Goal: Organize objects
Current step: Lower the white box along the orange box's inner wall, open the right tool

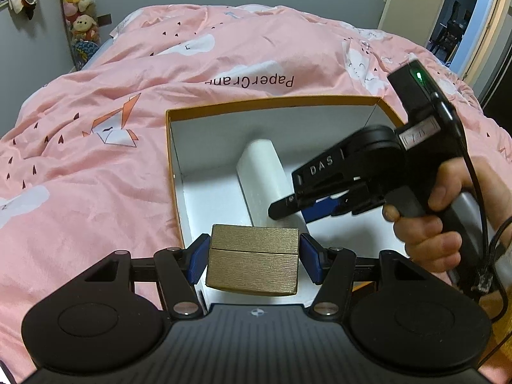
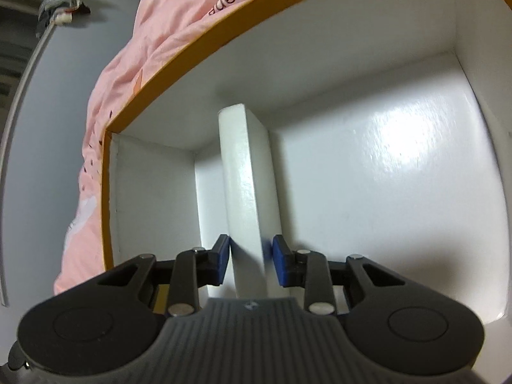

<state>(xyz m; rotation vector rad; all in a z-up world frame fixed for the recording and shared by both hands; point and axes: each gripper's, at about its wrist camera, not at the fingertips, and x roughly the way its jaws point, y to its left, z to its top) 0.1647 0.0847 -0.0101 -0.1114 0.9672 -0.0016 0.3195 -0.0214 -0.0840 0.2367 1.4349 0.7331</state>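
Brushed gold finish on a small hinged case (image 1: 252, 260), rectangular, with a horizontal seam dividing lid from base and fine horizontal grain across both halves. Held clamped between the blue pads (image 1: 199, 257) of the left gripper (image 1: 252, 256), suspended over the near edge of an open box (image 1: 272, 102). Box: orange rim and outer faces, glossy white interior, resting on a pink duvet (image 1: 96, 160) printed with paper-crane motifs and the words "Paper Crane".

Inside the box: a white block (image 2: 244, 192), slab-shaped, standing on its narrow edge, far end close to or against the back wall. Positioned between the fingers of the right gripper (image 2: 251, 264); left pad (image 2: 222, 260) at or touching the block face, right pad (image 2: 281, 264) set slightly off the other face with a narrow gap visible. Grip not closed on the block; jaws narrowly parted.

Right hand (image 1: 441, 211) wrapped around the handle, seen from the left wrist camera, with a green indicator lit on the unit above.

Limits of view: underside of the gold case and box floor beneath it hidden by the gripper body. Near end of the white block cut off behind the right gripper housing. Right gripper tips motion-blurred in the left wrist view. Plush toys (image 1: 80, 6) at upper left small and distorted.
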